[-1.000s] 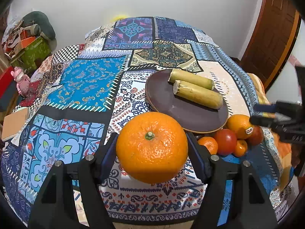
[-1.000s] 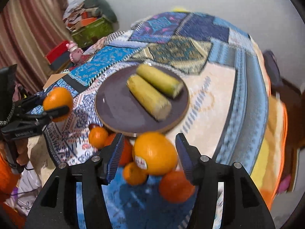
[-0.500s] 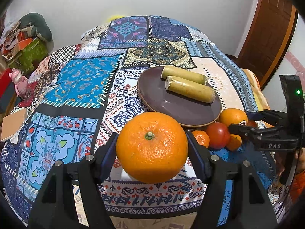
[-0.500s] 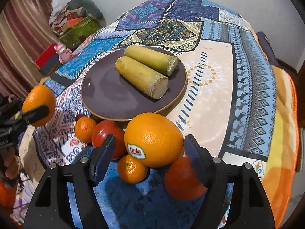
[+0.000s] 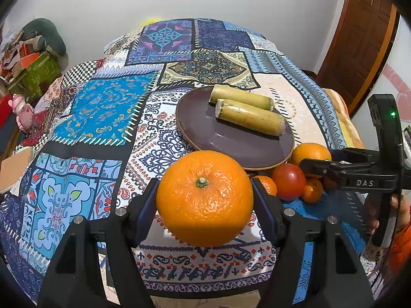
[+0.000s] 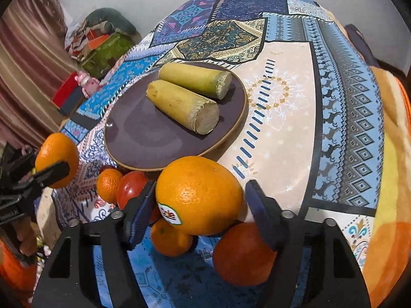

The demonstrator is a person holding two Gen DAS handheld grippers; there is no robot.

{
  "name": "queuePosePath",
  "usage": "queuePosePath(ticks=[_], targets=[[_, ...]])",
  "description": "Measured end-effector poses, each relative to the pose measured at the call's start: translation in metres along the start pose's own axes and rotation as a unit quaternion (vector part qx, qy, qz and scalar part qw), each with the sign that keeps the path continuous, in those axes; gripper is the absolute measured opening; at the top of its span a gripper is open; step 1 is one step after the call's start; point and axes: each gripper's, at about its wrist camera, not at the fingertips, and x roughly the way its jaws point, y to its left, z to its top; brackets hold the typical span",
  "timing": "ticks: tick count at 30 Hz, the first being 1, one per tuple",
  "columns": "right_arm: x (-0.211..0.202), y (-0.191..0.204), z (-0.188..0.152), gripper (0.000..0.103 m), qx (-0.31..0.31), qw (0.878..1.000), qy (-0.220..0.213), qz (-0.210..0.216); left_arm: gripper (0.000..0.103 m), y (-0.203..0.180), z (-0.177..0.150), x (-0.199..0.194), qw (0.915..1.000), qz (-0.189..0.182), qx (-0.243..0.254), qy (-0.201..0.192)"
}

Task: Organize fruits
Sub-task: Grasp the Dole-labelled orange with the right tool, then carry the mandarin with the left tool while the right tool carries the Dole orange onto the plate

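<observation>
My left gripper (image 5: 204, 190) is shut on a large orange (image 5: 205, 205), held above the patterned tablecloth near the front edge. A dark plate (image 5: 226, 141) behind it carries two yellow-green stalk pieces (image 5: 251, 120). My right gripper (image 6: 200, 187) straddles a stickered orange (image 6: 197, 192) on top of a fruit pile just in front of the plate (image 6: 143, 138). Its jaws are closing; the left pad is against the fruit and the right pad stands a little off it. Around that orange lie a tomato (image 6: 131, 187), small mandarins (image 6: 169, 238) and a reddish orange (image 6: 241, 254).
The patchwork cloth (image 5: 102, 107) covers the whole table and drops off at the near edge. Boxes and a pink toy (image 5: 23, 113) sit beyond the table's left side. A wooden door (image 5: 359, 38) stands at the right. A hand (image 5: 400, 213) grips the right tool.
The right gripper came down onto the fruit pile; its jaws widened around the stickered orange and are now narrower again. The left gripper and its orange stayed put.
</observation>
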Motion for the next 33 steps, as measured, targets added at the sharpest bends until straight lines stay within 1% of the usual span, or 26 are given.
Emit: queuePosePath(ticks=[4,7,11,17,19,24,27,33], targets=[[-0.004,0.006,-0.003,0.062,-0.001,1.000,-0.011,-0.015,0.069,-0.002,0.002,-0.004,1.0000,0.000,0.003,-0.002],[-0.009,0.004,-0.004,0.062,0.013,1.000,-0.017,-0.012,0.069,-0.002,0.004,-0.009,1.0000,0.001,0.005,-0.008],[-0.019,0.004,-0.002,0.062,0.015,0.999,-0.027,-0.012,0.069,-0.002,0.009,-0.014,0.9999,0.002,0.002,-0.015],[-0.040,0.010,0.009,0.062,0.013,0.998,-0.062,-0.007,0.069,-0.005,0.018,-0.019,0.9996,-0.001,-0.001,-0.029],[-0.043,0.011,0.015,0.062,0.020,0.997,-0.072,0.003,0.069,-0.007,0.022,-0.019,0.9995,-0.001,0.001,-0.032],[-0.040,0.019,0.027,0.062,0.023,0.996,-0.088,0.008,0.069,-0.008,0.031,-0.013,0.9995,-0.003,0.001,-0.033],[-0.035,0.025,0.032,0.062,0.018,0.996,-0.090,0.010,0.069,-0.006,0.036,-0.004,0.9996,-0.002,-0.003,-0.028],[-0.017,0.035,0.039,0.062,0.008,0.997,-0.081,0.009,0.069,0.000,0.044,0.016,0.9999,-0.001,-0.006,-0.008]])
